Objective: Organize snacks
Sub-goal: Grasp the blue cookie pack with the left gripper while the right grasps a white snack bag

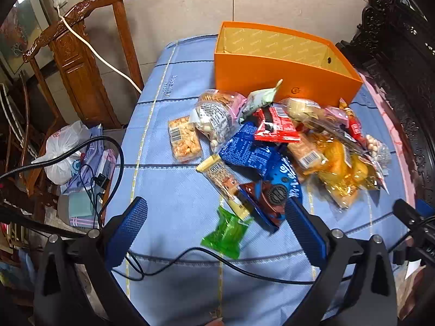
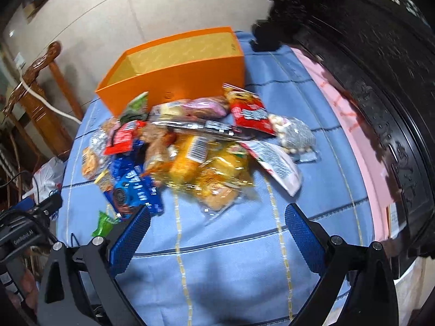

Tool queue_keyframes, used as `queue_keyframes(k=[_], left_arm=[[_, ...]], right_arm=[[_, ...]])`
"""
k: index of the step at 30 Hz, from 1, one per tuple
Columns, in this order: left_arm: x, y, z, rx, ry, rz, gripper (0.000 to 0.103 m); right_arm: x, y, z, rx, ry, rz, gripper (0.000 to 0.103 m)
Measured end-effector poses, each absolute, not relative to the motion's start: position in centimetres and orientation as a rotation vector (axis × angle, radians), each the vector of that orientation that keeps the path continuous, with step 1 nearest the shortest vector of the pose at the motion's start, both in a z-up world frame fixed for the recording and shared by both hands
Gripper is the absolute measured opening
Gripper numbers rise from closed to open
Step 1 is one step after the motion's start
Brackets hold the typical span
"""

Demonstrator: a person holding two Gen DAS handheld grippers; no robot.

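Snack pile (image 1: 282, 146): lying heaped on the blue checked cloth (image 1: 174, 190), just in front of the orange box, its far packets touching the box's near wall
Orange box (image 1: 285, 73): standing open at the far side of the table, showing nothing inside
Green packet (image 1: 225, 233): lying alone nearest the left gripper, just apart from the heap
Blue cookie pack (image 2: 133, 184): sitting at the pile's near left edge
Left gripper (image 1: 217, 231): hovering over the cloth, fingers spread wide and gripping nothing, right pad (image 1: 304, 233) reaching the heap's near edge
Right gripper (image 2: 214, 236): hanging released above bare cloth near the yellow packets (image 2: 217, 174), holding nothing
Wooden chair (image 1: 81, 54): standing left of the table with a white cable (image 1: 103, 59) draping over it
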State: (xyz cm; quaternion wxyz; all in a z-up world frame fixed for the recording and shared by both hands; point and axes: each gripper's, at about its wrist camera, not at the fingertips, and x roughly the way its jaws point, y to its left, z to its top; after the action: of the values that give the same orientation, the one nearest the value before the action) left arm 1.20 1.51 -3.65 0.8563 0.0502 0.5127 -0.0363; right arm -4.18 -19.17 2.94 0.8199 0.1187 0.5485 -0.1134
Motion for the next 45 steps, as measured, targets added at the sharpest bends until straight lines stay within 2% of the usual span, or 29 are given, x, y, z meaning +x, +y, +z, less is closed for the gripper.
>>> queue_keyframes(k=[13,25,27,29,31,32,36,39,42,45], left_arm=[[4.6,-1.5,-10.3,0.171,1.205,-0.167,0.099],[6.2,-5.4,-14.7,0.292,1.215,-0.280,0.098],[6.2,-5.9,-15.5,0.282,1.246,-0.327,0.082],[6.2,-6.1,-15.7,0.274,1.242,-0.336,0.080],[6.2,-6.0,-15.3,0.261,1.224,-0.352,0.069],[6.2,-5.9,-14.9,0.237,1.214,-0.382,0.046],[6.6,-4.8,-14.0,0.133,1.245,-0.418,0.043],[6.5,-3.3,-13.4,0.068,1.267,-0.416,0.043],[5.9,-2.2,-12.3,0.021,1.248,-0.421,0.043],[5.3,-1.4,-11.2,0.015,1.222,-0.417,0.043]], right_arm=[[-1.4,-21.0,-0.9,0.266,1.240,-0.171,0.100],[-0.2,-23.1,-2.8,0.274,1.303,-0.190,0.100],[-0.2,-23.4,-3.0,0.280,1.310,-0.197,0.100],[-0.2,-23.5,-3.1,0.283,1.310,-0.200,0.100],[-0.1,-23.8,-3.2,0.289,1.310,-0.198,0.100],[-0.1,-24.0,-3.4,0.297,1.316,-0.196,0.100],[0.2,-25.1,-5.0,0.326,1.370,-0.204,0.100],[0.8,-25.5,-4.7,0.322,1.337,-0.175,0.099],[1.6,-25.9,-3.8,0.252,1.301,-0.184,0.090],[1.7,-27.2,-3.8,0.158,1.314,-0.194,0.085]])
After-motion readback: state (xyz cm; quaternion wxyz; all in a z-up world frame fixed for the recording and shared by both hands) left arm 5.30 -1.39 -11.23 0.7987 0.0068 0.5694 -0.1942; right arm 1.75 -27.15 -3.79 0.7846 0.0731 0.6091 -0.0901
